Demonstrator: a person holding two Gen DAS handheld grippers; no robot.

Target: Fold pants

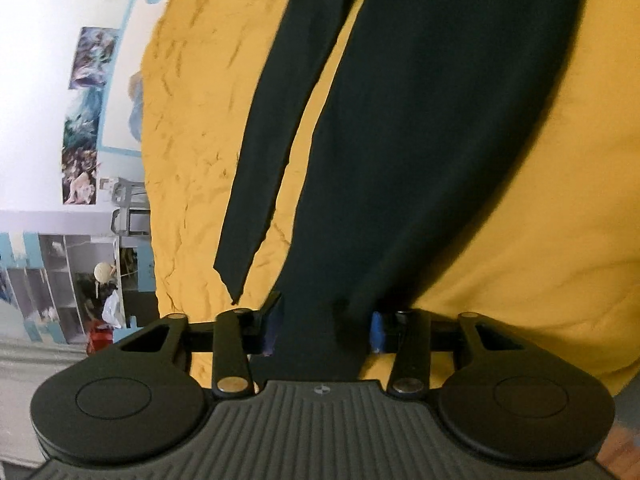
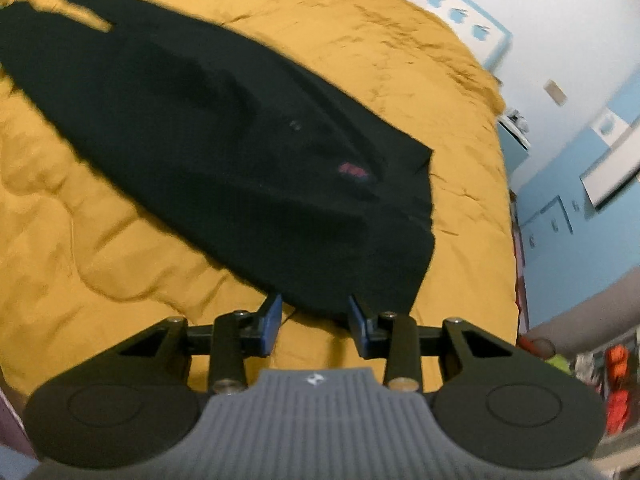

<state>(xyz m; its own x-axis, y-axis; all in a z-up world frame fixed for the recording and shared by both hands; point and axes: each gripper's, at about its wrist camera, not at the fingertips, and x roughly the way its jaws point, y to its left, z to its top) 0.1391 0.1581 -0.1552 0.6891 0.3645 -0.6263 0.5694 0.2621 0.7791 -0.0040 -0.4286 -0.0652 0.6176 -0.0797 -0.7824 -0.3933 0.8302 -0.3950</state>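
Dark green-black pants (image 1: 420, 120) lie on a yellow bedspread (image 1: 192, 120). In the left wrist view both legs run away from me, and the end of the near leg passes between the fingers of my left gripper (image 1: 324, 328), whose jaws stand apart around the cloth. In the right wrist view the pants (image 2: 240, 152) show their waist end with a small pink label (image 2: 352, 170). My right gripper (image 2: 316, 320) is open, its blue pads (image 2: 358, 320) at the near edge of the waist, with cloth just between the tips.
The yellow bedspread (image 2: 100, 260) fills most of both views. At the left a white wall with pictures (image 1: 88, 112) and shelves (image 1: 60, 280) shows. At the right a blue wall (image 2: 580, 220) and orange items (image 2: 618, 384) stand beyond the bed edge.
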